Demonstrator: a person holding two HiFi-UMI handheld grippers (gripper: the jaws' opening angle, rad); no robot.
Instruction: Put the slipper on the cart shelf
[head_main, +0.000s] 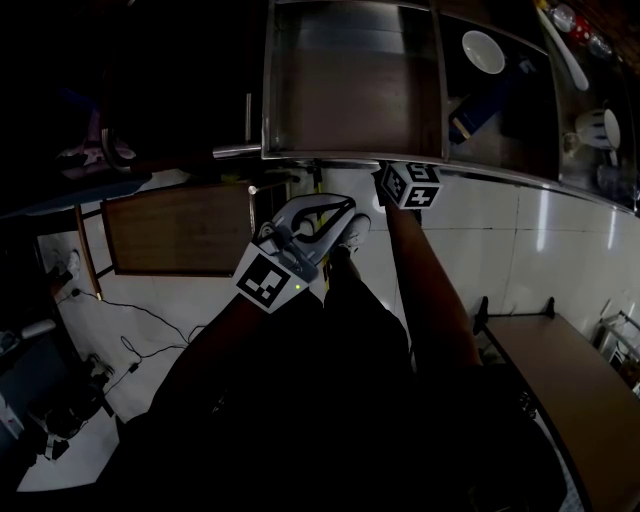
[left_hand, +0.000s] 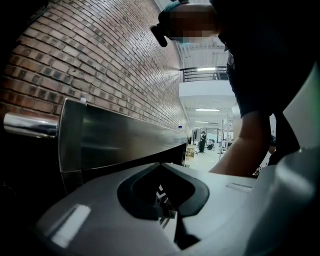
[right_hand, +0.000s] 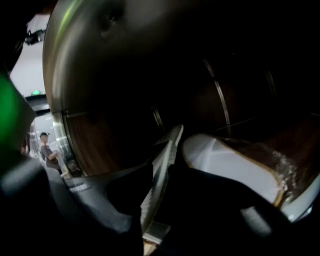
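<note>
A white slipper (right_hand: 235, 167) with a tan edge lies on the wooden lower shelf (right_hand: 300, 132) inside the steel cart (head_main: 345, 155). In the right gripper view my right gripper (right_hand: 182, 150) reaches into the shelf. Its pale finger (right_hand: 162, 175) stands just left of the slipper's tip with a dark gap between them, so the jaws look open. In the head view only its marker cube (head_main: 410, 185) shows, at the cart's front rim. My left gripper (head_main: 340, 208) hangs in front of the cart, shut and empty; in its own view the left gripper (left_hand: 165, 207) faces the cart's steel rim (left_hand: 125, 135).
On the cart's top right are a white bowl (head_main: 483, 50), a spoon (head_main: 563, 48) and a cup (head_main: 598, 128). A wooden table (head_main: 565, 375) stands at lower right, and a brown board (head_main: 180, 230) and floor cables (head_main: 130, 320) at left. A brick wall (left_hand: 100, 50) runs behind the cart.
</note>
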